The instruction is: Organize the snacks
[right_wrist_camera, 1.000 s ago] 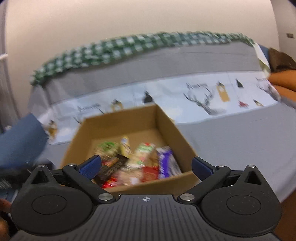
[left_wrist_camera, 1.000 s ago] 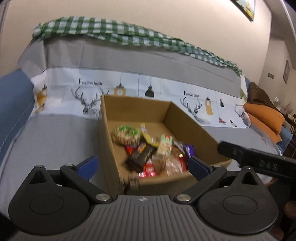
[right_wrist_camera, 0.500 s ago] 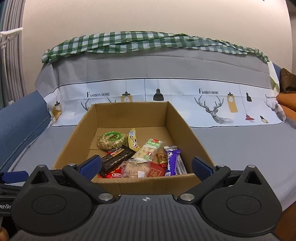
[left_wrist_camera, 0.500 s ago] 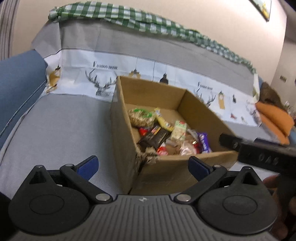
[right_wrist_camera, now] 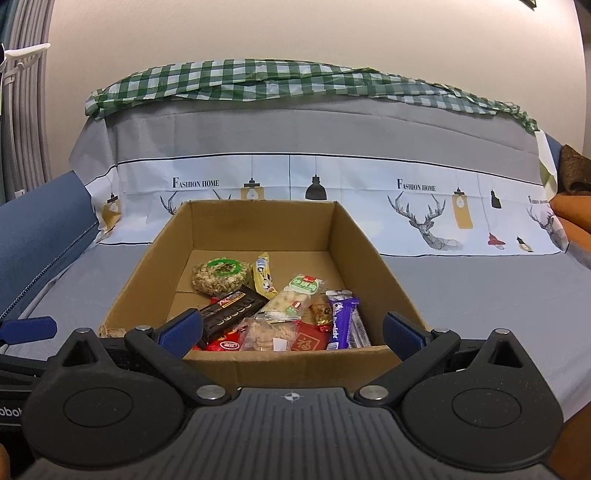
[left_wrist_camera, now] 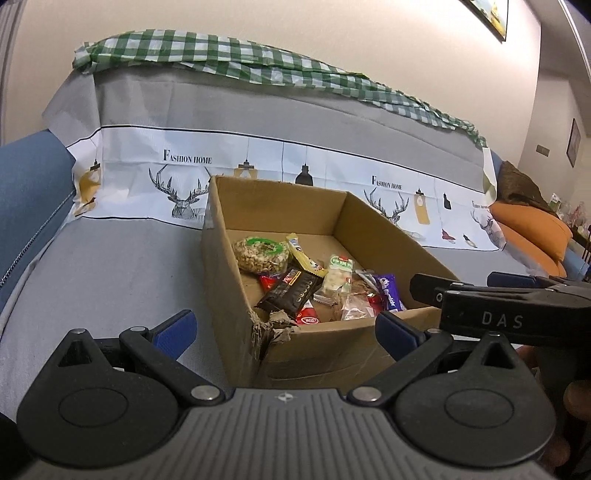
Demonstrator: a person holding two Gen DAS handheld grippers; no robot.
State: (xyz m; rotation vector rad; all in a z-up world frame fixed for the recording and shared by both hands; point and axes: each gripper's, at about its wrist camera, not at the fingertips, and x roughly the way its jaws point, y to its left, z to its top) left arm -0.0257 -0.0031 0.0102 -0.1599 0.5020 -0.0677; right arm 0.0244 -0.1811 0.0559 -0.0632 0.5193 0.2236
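Grey-covered sofa (right_wrist_camera: 461,295) below a cream wall (right_wrist_camera: 295,33), green checked cloth (right_wrist_camera: 295,79) along its back, orange cushion (left_wrist_camera: 532,229) at its far end.

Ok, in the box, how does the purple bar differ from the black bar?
The purple bar lies by the right wall of the cardboard box, pointing roughly front to back; the black bar lies left of centre, angled diagonally. The purple bar is narrower and glossy with white lettering; the black bar is wider, with an orange strip at one end. Both are sealed, lie flat near the box's front, and neither is gripped.
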